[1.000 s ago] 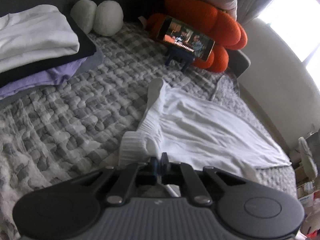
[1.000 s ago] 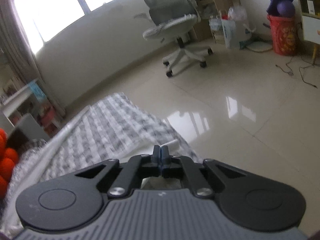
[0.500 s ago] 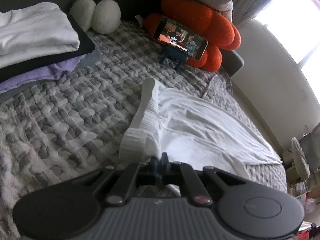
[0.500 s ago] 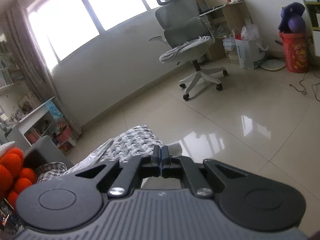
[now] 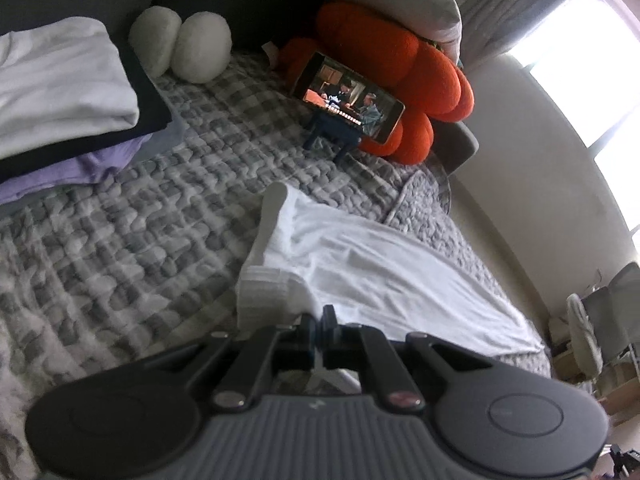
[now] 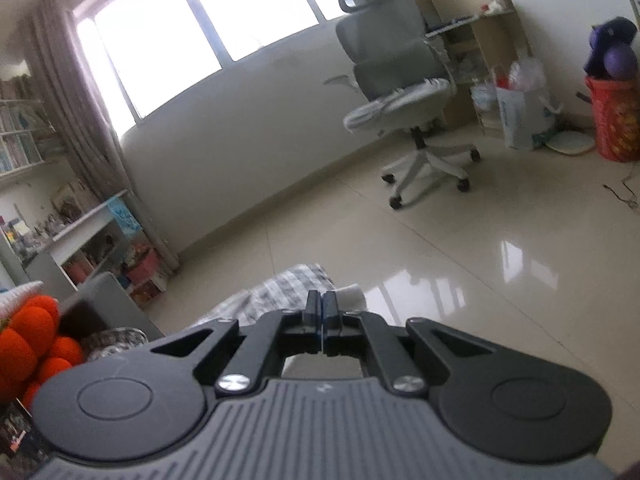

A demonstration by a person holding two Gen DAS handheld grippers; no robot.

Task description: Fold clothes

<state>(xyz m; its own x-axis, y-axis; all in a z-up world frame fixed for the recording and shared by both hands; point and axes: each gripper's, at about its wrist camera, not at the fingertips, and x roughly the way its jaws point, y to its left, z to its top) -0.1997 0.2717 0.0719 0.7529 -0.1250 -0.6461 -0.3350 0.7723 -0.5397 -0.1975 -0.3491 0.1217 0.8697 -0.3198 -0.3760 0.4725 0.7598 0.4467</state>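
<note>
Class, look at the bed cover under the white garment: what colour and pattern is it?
The bed cover is a grey-and-white check, puckered in texture; the left wrist view shows it best.

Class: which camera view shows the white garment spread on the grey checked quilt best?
The left wrist view: the white garment lies spread across the grey checked quilt, ribbed edge visible. The right wrist view shows only a small white corner beyond the fingertips.

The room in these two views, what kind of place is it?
Most likely a lived-in bedroom that doubles as a study. A grey checked quilted bedspread holds a white garment and a stack of folded clothes; a grey mesh office chair stands by a light wooden desk.
</note>
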